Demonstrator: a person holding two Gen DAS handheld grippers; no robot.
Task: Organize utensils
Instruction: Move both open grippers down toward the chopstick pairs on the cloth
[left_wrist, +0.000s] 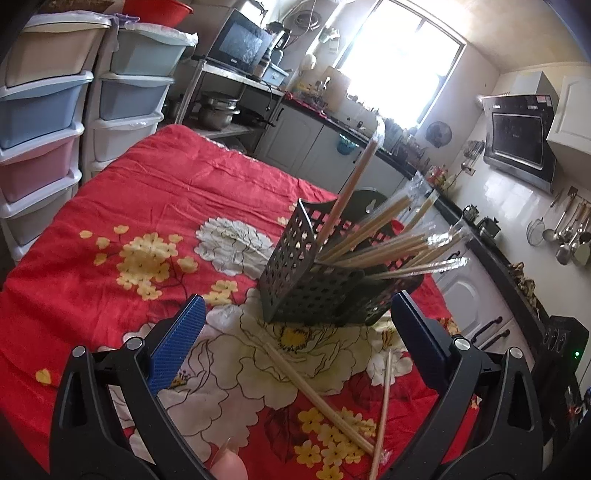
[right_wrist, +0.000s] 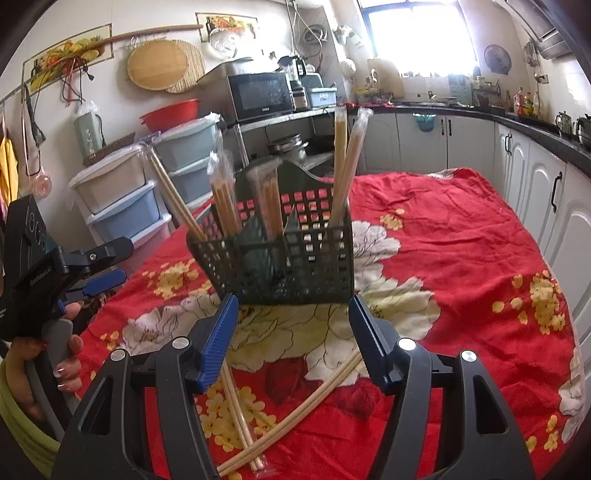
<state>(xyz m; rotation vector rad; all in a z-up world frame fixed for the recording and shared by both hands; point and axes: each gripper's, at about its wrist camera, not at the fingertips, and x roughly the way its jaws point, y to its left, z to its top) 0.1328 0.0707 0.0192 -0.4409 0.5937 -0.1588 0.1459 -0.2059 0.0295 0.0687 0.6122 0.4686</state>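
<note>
We judge the job well along but unfinished. The dark perforated plastic utensil basket stands on the red floral cloth that covers the table, and most of the pale wooden chopstick pairs in clear wrappers already stand or lean in its compartments, some upright, some splayed outward over the rim. What is left lies on the cloth in front of the basket: two loose pairs of wrapped wooden chopsticks, crossing each other near the bottom of the right wrist view. Our right gripper hangs above them with its blue-padded jaws spread and nothing between the pads; the nearer ends of the loose pairs run under and between its fingers without being touched. Our left gripper is likewise released and empty, with the same two pairs lying on the cloth below it, just short of the basket. Both remaining pairs have yet to be picked up and dropped in.
</note>
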